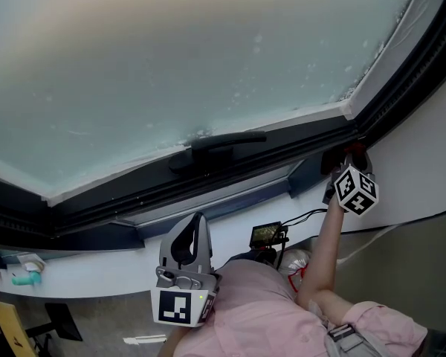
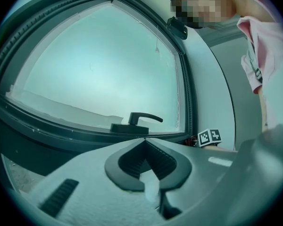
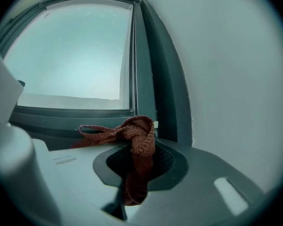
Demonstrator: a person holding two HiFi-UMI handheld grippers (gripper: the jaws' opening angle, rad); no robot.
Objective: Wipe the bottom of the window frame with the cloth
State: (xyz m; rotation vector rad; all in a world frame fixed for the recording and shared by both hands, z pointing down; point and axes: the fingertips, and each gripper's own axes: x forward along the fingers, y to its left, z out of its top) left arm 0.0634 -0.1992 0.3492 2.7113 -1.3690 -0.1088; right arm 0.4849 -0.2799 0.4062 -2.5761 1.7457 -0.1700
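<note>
Right gripper (image 3: 137,171) pinches a rust-red cloth (image 3: 140,138) by its bunched middle. The bundle humps over the jaw tips and one loose tail trails toward nine o'clock. It sits at the bottom corner of the window frame (image 1: 245,175), about three o'clock in the head view, though contact is unclear. The cloth looks light, limp and coarsely woven, so it should drag dust well but may slip or snag; the bunched middle seems the surest hold. The frame is dark, hard and smooth, stepped in long rails, with a lever handle (image 1: 219,143) under pale frosted glass (image 1: 171,65). Left gripper (image 2: 145,141), at six o'clock, is pressed together on nothing.
</note>
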